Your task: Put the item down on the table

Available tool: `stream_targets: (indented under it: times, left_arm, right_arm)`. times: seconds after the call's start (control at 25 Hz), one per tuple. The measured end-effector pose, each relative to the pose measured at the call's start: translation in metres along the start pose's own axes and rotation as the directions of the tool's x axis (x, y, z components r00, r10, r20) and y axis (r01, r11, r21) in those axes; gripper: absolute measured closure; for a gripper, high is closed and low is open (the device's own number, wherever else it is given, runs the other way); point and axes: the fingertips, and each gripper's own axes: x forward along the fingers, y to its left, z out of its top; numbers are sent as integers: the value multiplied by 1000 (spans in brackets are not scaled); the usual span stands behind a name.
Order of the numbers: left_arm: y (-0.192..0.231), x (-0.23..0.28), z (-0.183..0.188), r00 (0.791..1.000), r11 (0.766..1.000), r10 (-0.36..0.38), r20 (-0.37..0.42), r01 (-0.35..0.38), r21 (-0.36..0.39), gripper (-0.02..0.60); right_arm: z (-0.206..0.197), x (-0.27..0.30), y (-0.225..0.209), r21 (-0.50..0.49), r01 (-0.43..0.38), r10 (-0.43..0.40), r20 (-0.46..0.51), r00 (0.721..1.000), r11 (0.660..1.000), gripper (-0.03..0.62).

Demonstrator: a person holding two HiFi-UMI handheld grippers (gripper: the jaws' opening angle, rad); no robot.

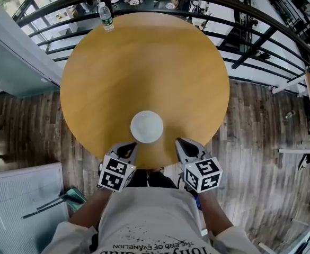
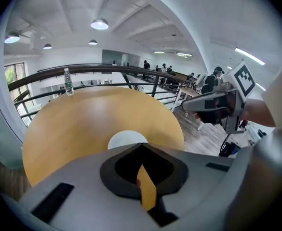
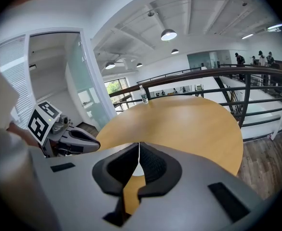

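Left claw: jaws together, tips meeting, nothing between them. Right claw: jaws together, also empty.

Head view: both claws at lower centre of frame, at the near edge of the desk, tips pointing up-frame. White round item sits on the desk just above and between the two claws, touching neither.

Desk is round with a wood-coloured top. Water bottle stands upright at its far edge, upper left of frame. Dark railing curves behind the desk. Plank floor at right.
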Motion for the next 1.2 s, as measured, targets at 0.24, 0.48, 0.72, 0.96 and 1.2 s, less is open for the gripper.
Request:
stream_targets:
  times: [0.24, 0.48, 0.72, 0.96, 1.2]
  left_arm:
    - [-11, -15, 8, 999, 1000, -20, 33, 20, -3, 558]
    - [-8, -17, 19, 999, 1000, 2, 51, -1, -8, 558]
    - [2, -20, 23, 998, 1000, 13, 56, -13, -13, 558]
    - [9, -21, 28, 998, 1000, 8, 69, -6, -26, 558]
    - [8, -19, 35, 997, 1000, 7, 78, -5, -19, 558]
  right_arm:
    - [9, -3, 7, -9, -10, 10, 27, 1000, 1000, 568]
    - [11, -4, 0, 12, -20, 20, 5, 1000, 1000, 568]
    - [11, -2, -5, 37, -20, 21, -14, 1000, 999, 568]
    - [18, 2, 2, 45, -57, 58, -14, 998, 997, 568]
    - [22, 1, 2, 36, -65, 66, -13, 998, 997, 568]
